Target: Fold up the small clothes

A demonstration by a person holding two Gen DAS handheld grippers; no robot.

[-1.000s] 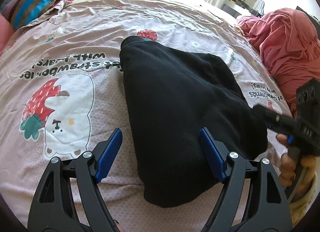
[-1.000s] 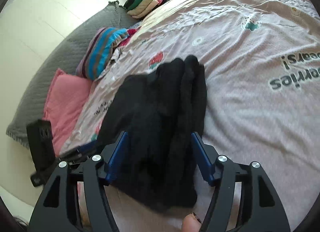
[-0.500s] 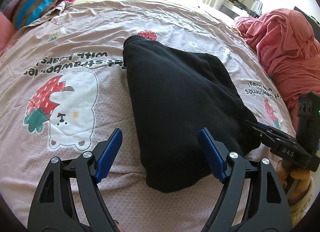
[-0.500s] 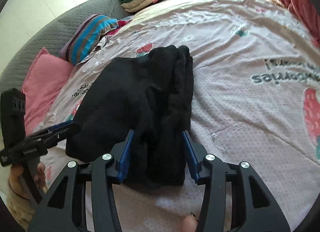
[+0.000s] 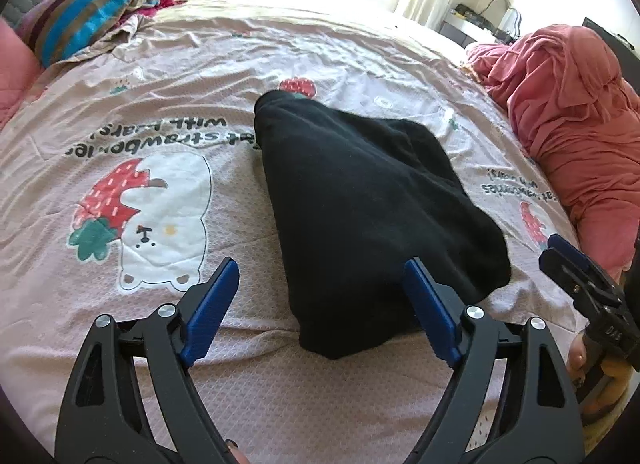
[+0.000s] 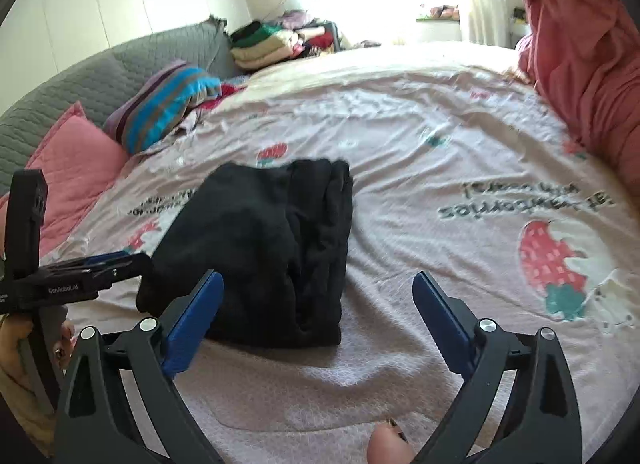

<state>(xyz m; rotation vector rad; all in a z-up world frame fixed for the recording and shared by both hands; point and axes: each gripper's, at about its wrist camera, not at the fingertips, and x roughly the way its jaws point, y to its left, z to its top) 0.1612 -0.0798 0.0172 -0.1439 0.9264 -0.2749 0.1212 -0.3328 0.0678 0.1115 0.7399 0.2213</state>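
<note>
A black garment (image 5: 360, 203) lies folded in a thick bundle on the pink strawberry-print bedspread (image 5: 200, 55). It also shows in the right wrist view (image 6: 264, 248). My left gripper (image 5: 320, 304) is open and empty, just short of the bundle's near edge. My right gripper (image 6: 316, 312) is open and empty, a little back from the bundle's right end. The right gripper also shows at the right edge of the left wrist view (image 5: 584, 296). The left gripper shows at the left of the right wrist view (image 6: 80, 272).
A heap of red-pink cloth (image 5: 572, 103) lies along the right of the bed. A striped pillow (image 5: 84, 15) and a pink pillow (image 6: 72, 167) lie at the left. Stacked folded clothes (image 6: 264, 43) sit at the far end by the grey headboard (image 6: 100, 75).
My right gripper opened, let go of the black garment and drew back from it. My left gripper drew back slightly, staying open. The bundle now rests flat on the bed.
</note>
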